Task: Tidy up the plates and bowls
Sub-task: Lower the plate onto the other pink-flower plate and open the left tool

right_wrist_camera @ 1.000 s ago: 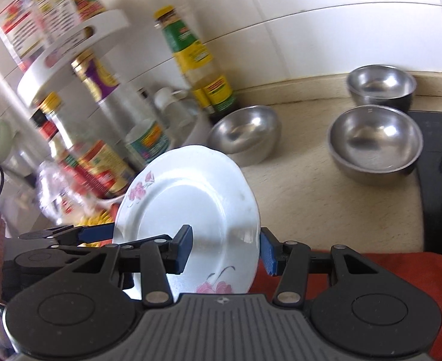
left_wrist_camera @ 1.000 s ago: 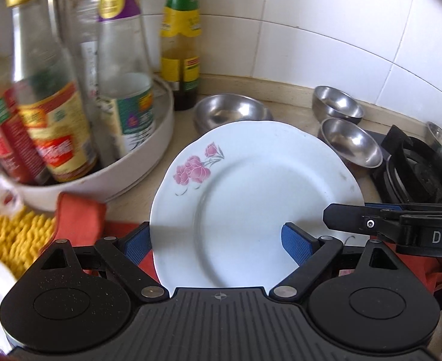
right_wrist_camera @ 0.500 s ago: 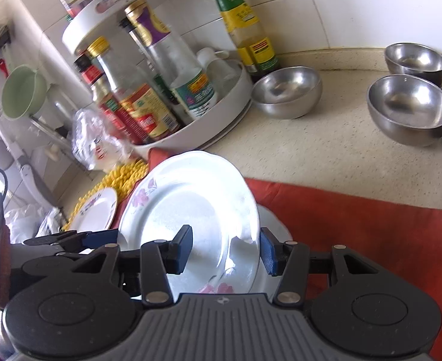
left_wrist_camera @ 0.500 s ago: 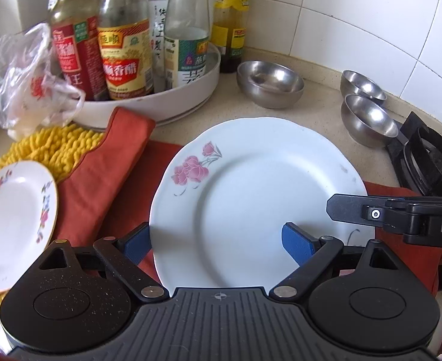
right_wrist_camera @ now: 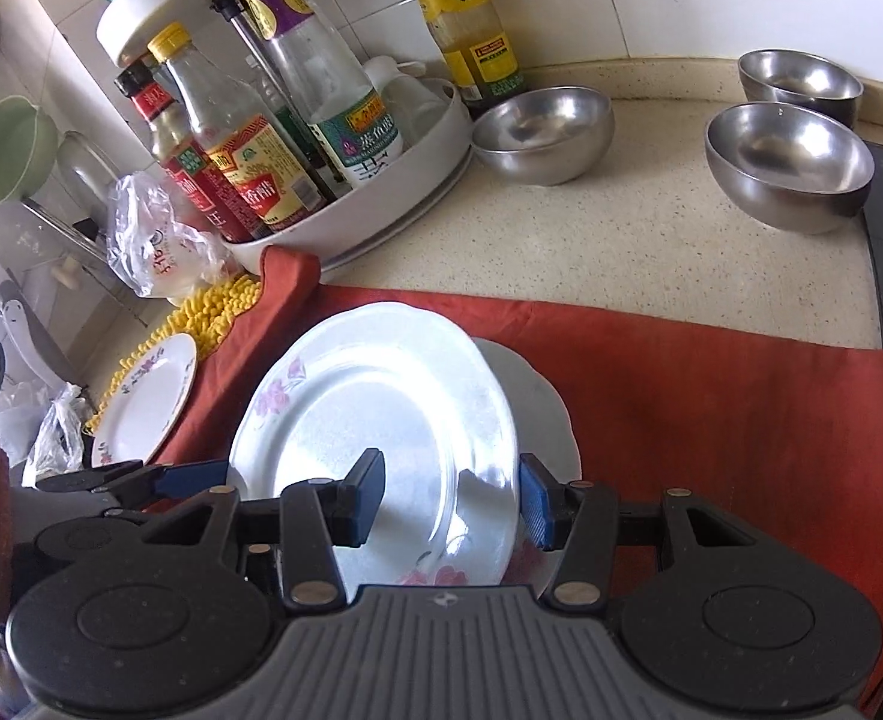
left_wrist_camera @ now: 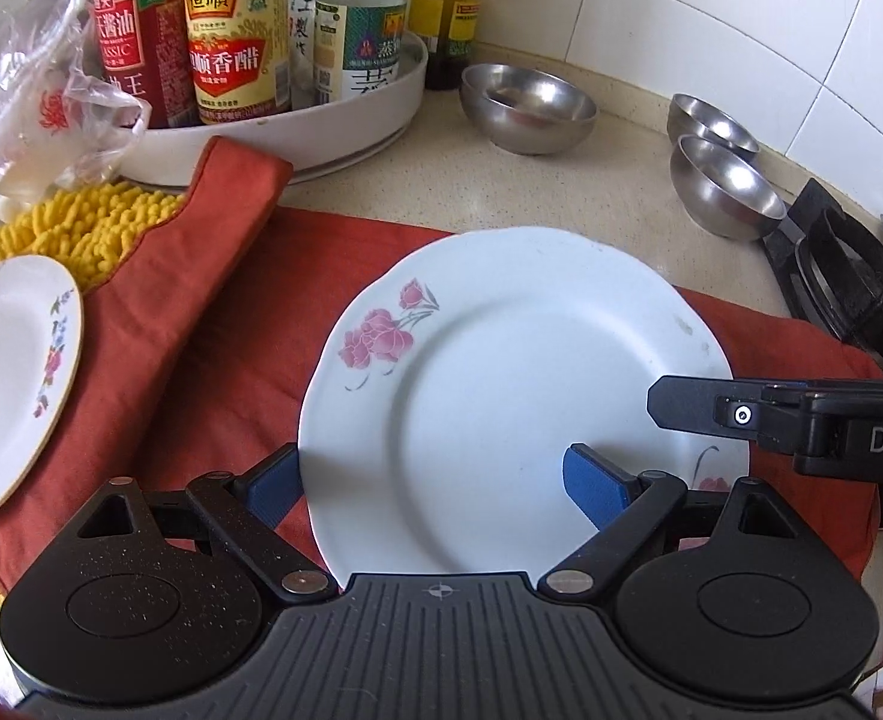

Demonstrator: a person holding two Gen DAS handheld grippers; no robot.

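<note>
Speckled beige countertop (right_wrist_camera: 651, 240), red cloth (right_wrist_camera: 711, 396) near, white bottle tray (right_wrist_camera: 393, 192) far left, three steel bowls (right_wrist_camera: 546, 132) far, stove (left_wrist_camera: 849, 288) right.

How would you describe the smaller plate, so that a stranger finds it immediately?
Start at the white bottle tray by the wall, then go down to the yellow mat at the left. The small plate lies there, with little flowers around its rim, unlike the big rose plate.
</note>
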